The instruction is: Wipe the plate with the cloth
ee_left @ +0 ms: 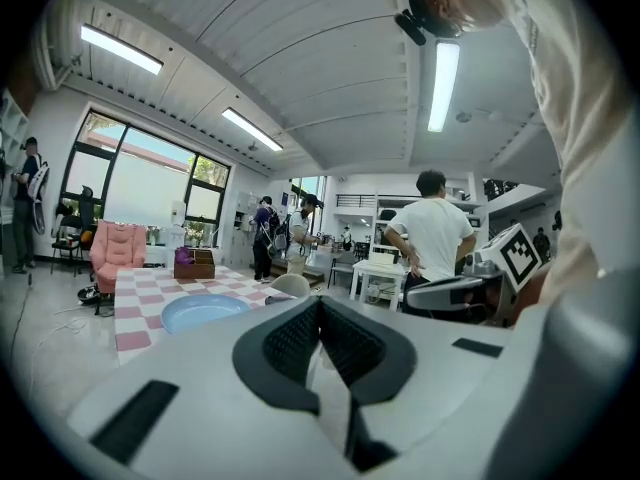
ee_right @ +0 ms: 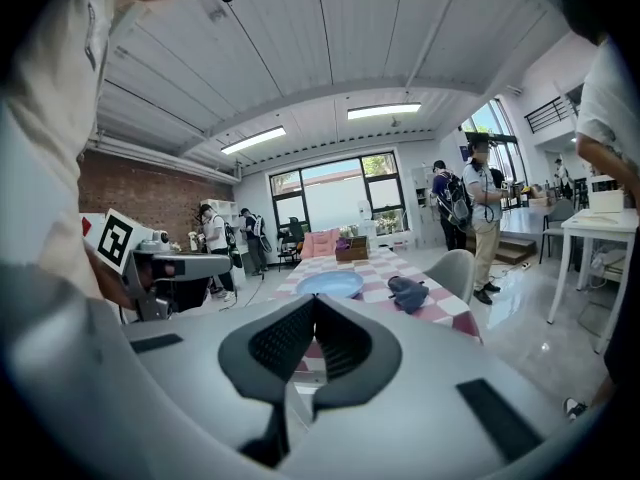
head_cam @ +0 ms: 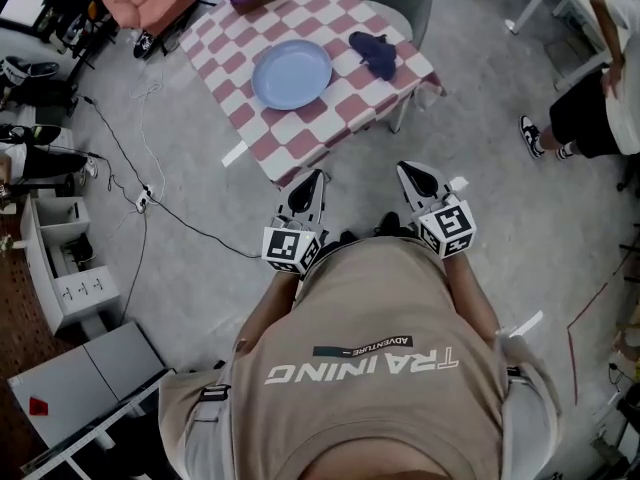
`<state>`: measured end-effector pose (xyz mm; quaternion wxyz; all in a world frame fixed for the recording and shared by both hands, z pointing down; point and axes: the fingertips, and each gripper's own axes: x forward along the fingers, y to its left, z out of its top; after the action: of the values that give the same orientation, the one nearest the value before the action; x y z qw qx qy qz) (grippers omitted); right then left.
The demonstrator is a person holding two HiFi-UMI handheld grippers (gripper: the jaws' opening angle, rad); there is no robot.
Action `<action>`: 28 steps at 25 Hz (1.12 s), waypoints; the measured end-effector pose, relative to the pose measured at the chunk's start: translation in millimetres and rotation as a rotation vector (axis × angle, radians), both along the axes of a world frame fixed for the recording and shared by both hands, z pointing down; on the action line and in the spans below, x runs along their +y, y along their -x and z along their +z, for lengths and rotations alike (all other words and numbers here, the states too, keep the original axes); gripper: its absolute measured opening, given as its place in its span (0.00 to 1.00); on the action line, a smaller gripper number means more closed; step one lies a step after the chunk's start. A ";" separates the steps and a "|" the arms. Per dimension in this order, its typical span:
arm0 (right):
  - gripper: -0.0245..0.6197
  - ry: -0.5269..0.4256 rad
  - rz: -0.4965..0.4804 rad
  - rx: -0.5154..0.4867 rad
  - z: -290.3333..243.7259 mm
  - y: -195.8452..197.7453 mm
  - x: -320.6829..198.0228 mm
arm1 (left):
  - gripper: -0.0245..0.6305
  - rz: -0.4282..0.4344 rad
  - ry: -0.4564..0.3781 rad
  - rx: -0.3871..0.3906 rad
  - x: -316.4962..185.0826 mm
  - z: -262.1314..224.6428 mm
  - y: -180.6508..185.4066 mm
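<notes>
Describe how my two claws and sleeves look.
The left claw and right claw match: pale grey shells, black ribbed pads, a white cube with black square markers on each. The shirt is beige, short-sleeved, with white lettering.

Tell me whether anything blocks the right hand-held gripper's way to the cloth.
Nothing visible does. Only bare floor lies between the shut, empty right hand-held gripper and the table. The cloth lies in the open on the table beside the plate, with nothing on it.

Bright, evenly lit; fisheye edges darkened
</notes>
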<state>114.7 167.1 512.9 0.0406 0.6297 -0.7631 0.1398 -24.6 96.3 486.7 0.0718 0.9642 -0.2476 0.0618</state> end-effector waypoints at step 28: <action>0.07 0.072 0.046 0.015 14.8 -41.0 -56.0 | 0.06 0.026 0.074 0.044 -66.3 11.5 -54.0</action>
<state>155.7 111.1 527.7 0.0657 0.6462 -0.7426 0.1634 29.4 30.0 498.2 0.1119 0.9652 -0.2309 0.0505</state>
